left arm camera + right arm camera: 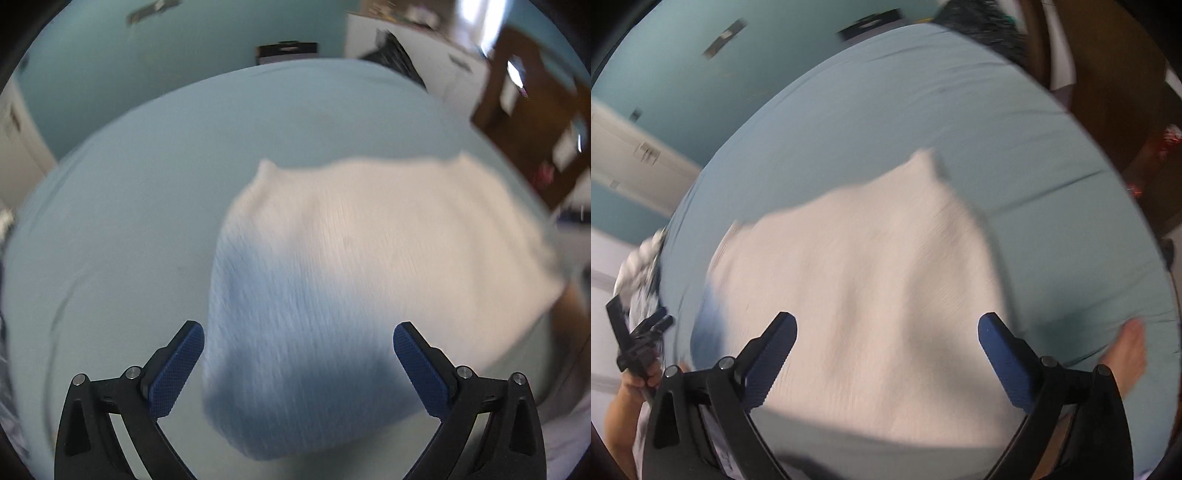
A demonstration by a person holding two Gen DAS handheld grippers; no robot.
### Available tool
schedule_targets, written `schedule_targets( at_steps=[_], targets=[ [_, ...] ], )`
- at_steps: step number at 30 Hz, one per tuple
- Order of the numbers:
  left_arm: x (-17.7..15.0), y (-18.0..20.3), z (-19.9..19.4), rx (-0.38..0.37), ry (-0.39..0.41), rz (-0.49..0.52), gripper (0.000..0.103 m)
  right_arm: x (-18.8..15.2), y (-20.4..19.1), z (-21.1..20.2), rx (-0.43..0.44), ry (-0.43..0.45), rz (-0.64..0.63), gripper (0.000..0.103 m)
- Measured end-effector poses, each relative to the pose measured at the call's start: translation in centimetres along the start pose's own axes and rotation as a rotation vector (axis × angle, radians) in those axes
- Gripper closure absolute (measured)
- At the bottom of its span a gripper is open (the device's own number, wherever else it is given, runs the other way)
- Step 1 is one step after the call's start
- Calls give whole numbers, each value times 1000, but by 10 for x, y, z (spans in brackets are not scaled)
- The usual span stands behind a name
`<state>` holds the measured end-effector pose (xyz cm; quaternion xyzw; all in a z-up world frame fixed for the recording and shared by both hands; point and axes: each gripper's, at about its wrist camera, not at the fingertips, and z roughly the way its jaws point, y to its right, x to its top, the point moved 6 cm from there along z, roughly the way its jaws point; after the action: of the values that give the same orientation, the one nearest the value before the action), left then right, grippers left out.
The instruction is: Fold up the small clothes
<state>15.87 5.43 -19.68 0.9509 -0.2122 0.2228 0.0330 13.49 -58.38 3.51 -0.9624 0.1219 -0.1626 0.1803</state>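
Cloth point(369, 258): white with a blue part at one end, ribbed, blurred, lying spread on the bed point(147, 184), itself covered in a pale teal sheet. Left gripper point(297, 365): jaws standing wide apart, holding nothing, hovering over the cloth's blue end. Right gripper point(886, 358): jaws likewise spread, gripping nothing, hanging over the white part point(857, 280). Dark heap point(399, 59): sitting at the bed's far edge. Bare foot point(1126, 350): showing beside the bed's near edge.
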Motion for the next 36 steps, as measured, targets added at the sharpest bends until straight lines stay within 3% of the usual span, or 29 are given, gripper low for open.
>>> schedule_targets(
  at_steps=[1, 3, 4, 5, 6, 7, 8, 9, 12, 14, 16, 19, 21, 23, 28, 29, 31, 32, 33, 35, 36],
  targets=[
    [-5, 9, 12, 32, -6, 37, 0, 13, 3, 20, 12, -12, -25, 6],
    [-12, 22, 48, 89, -81, 80, 0, 4, -11, 59, 48, -43, -114, 6],
    [-22, 20, 60, 89, -118, 63, 0, -1, -19, 80, 21, -73, -187, 7],
    [-28, 16, 67, 51, -114, 5, 0, -10, -27, 89, -60, -96, -264, 9],
    [-31, 10, 67, 10, -91, -49, 0, -22, -28, 107, -203, -126, -392, 14],
    [-33, 6, 69, -27, -96, -76, 0, -33, -28, 119, -274, -143, -495, 15],
    [-34, 1, 74, -75, -121, -97, 0, -44, -27, 127, -318, -147, -600, 15],
    [-34, -4, 78, -110, -137, -118, 0, -49, -22, 128, -303, -134, -641, 15],
    [-34, -15, 87, -170, -163, -164, 0, -34, 7, 118, -233, -128, -514, 15],
    [-34, -16, 85, -155, -134, -148, 0, -22, 33, 105, -333, -81, -449, 16],
    [-38, -14, 83, -148, -113, -151, 0, -15, 61, 91, -336, -49, -328, 16],
    [-47, -10, 81, -153, -113, -157, 0, 0, 98, 61, -473, 22, -131, 16],
    [-48, -10, 87, -155, -117, -161, 0, 12, 102, 38, -481, 117, -70, 16],
    [-48, -10, 88, -156, -118, -170, 0, 28, 92, 33, -433, 158, -40, 16],
    [-48, -12, 85, -145, -109, -171, 0, 60, 49, 78, -248, 105, -73, 15],
    [-48, -12, 85, -147, -107, -171, 0, 57, 44, 93, -258, 68, -106, 15],
    [-48, -12, 86, -150, -106, -176, 0, 46, 53, 128, -391, -37, -179, 12],
    [-47, -11, 87, -151, -104, -179, 0, 42, 62, 140, -371, -44, -175, 9],
    [-47, -11, 87, -152, -103, -182, 0, 42, 70, 134, -334, -16, -118, 1],
    [-48, -11, 87, -153, -96, -181, 0, 44, 86, 126, -277, -51, 13, 1],
    [-48, -11, 87, -153, -95, -180, 0, 43, 92, 115, -292, -41, 60, 1]
  ],
)
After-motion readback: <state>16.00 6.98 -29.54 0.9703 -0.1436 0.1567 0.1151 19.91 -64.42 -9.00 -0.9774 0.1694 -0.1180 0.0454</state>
